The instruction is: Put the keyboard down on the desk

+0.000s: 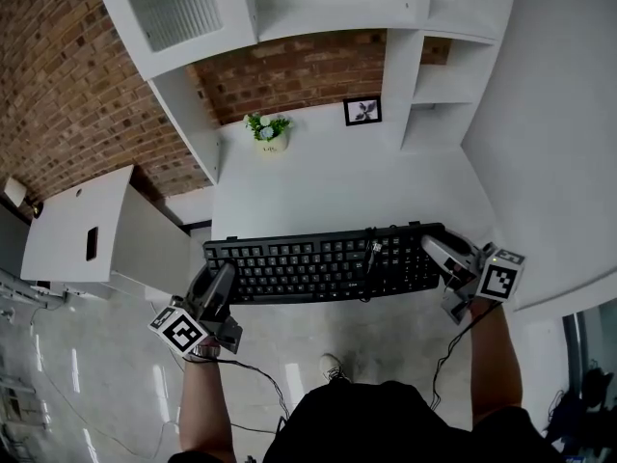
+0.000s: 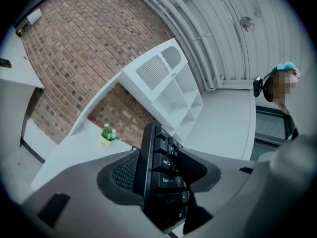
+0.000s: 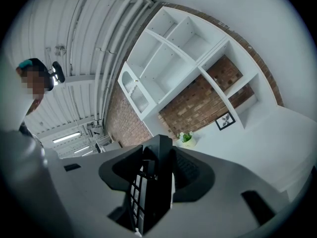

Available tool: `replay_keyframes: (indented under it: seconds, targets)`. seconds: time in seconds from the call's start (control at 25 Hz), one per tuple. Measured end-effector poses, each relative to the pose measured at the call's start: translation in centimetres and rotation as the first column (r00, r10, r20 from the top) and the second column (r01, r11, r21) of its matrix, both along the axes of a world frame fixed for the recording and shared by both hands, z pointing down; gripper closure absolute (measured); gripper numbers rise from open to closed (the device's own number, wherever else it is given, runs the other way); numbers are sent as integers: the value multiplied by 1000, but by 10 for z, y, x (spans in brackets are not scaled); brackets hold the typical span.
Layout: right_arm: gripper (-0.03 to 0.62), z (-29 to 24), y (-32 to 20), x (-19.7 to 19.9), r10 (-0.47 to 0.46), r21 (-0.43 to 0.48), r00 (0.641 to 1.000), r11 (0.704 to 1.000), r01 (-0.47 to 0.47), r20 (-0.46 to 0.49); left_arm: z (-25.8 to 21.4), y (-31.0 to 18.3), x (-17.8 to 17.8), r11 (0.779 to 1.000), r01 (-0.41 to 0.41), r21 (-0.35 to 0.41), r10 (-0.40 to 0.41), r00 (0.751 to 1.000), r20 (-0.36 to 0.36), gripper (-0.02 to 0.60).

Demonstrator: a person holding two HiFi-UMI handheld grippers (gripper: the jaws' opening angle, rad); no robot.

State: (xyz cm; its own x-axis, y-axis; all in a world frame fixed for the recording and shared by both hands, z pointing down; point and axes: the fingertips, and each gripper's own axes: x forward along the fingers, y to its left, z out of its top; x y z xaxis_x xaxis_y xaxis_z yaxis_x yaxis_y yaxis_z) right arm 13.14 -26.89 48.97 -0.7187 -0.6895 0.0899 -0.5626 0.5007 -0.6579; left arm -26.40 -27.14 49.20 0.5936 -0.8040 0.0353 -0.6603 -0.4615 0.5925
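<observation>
We hold the keyboard (image 1: 323, 263) by both ends: the left gripper (image 1: 217, 292) pinches its left end and the right gripper (image 1: 445, 258) its right, pads pressed on the board. It hangs crosswise, its long axis along the desk's (image 1: 337, 186) front edge, with the bare top ahead toward the plant (image 1: 268, 128). Neither hand is nearer, so we judge both must go forward and down together.

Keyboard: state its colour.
The keyboard is black all over, with pale lettering on the keys. The head view shows it best.
</observation>
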Motion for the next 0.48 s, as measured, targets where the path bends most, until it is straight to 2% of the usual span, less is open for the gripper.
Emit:
replay_keyframes:
  seconds: [0.16, 0.48]
  targets:
    - [401, 18, -23, -32, -12, -3, 1000, 1000, 12, 10, 13, -21, -32, 1000, 4, -1, -4, 1000, 7, 337]
    - [401, 19, -34, -53, -30, -21, 999, 999, 30, 13, 12, -24, -53, 1000, 26, -8, -26, 1000, 18, 337]
